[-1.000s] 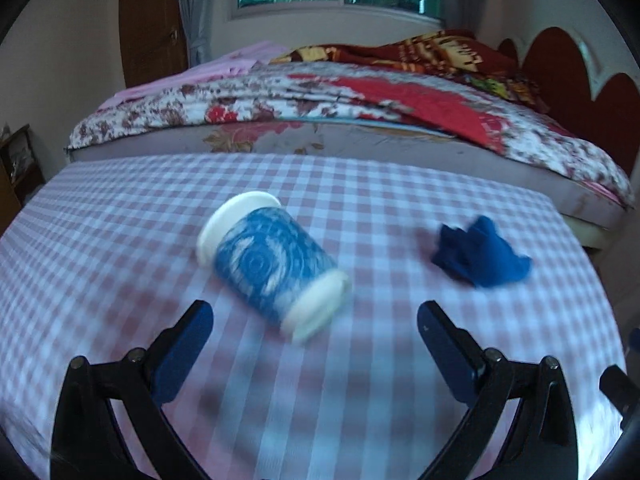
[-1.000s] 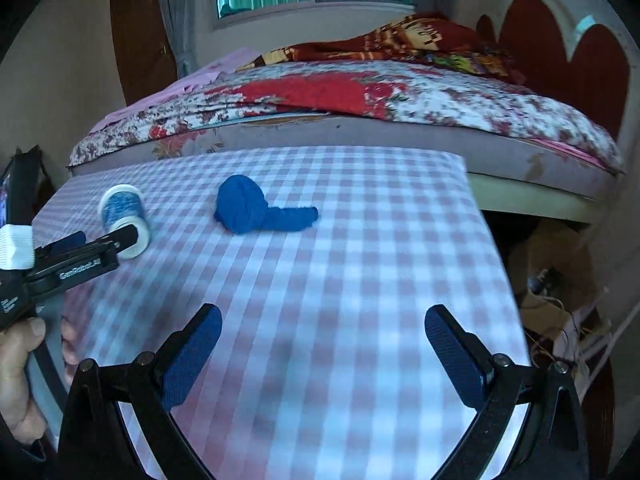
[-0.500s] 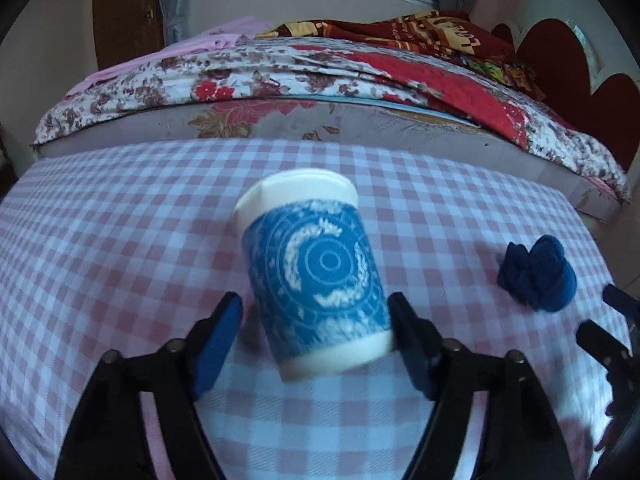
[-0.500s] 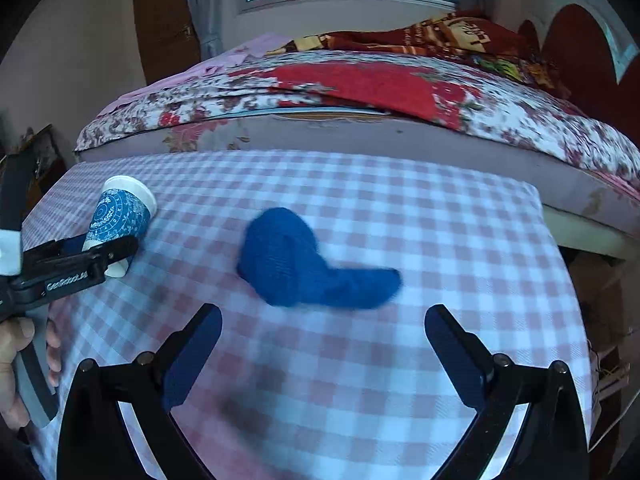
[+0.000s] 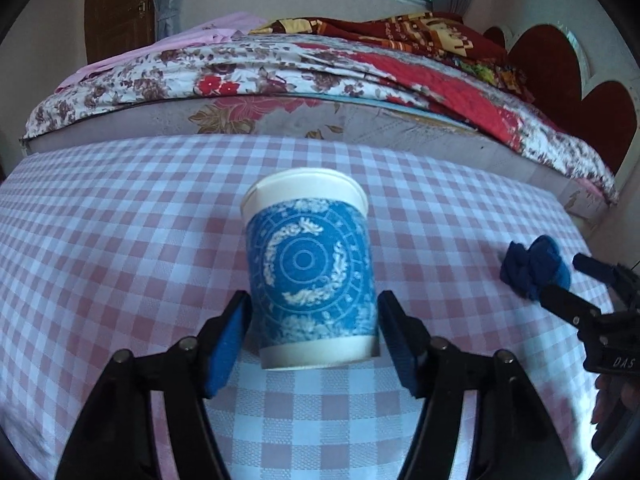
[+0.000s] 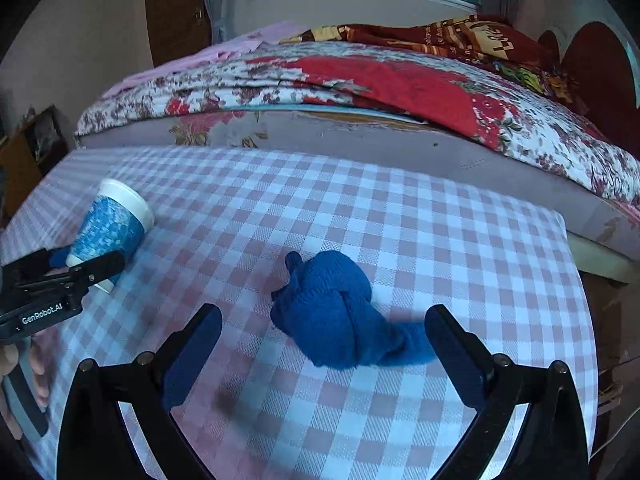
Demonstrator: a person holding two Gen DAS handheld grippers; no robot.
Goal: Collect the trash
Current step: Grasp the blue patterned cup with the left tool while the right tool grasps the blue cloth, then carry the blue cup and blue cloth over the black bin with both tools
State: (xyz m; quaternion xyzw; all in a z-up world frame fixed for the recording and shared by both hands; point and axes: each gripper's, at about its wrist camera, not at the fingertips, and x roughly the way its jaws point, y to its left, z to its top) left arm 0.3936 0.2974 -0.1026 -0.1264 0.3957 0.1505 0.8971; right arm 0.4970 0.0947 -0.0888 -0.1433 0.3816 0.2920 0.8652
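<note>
Now left gripper [image 5: 314, 320] pinches the paper cup [image 5: 310, 268]: squeeze gently; right gripper [image 6: 322, 340], jaws wide, straddles blue cloth [image 6: 334, 312].

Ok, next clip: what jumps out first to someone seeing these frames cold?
The blue-patterned paper cup dominates the left wrist view, lying on the checked tablecloth with the left gripper closed against its sides near the base. In the right wrist view, a knotted blue cloth sits between the open right gripper. A floral-quilted bed fills the background.
</note>
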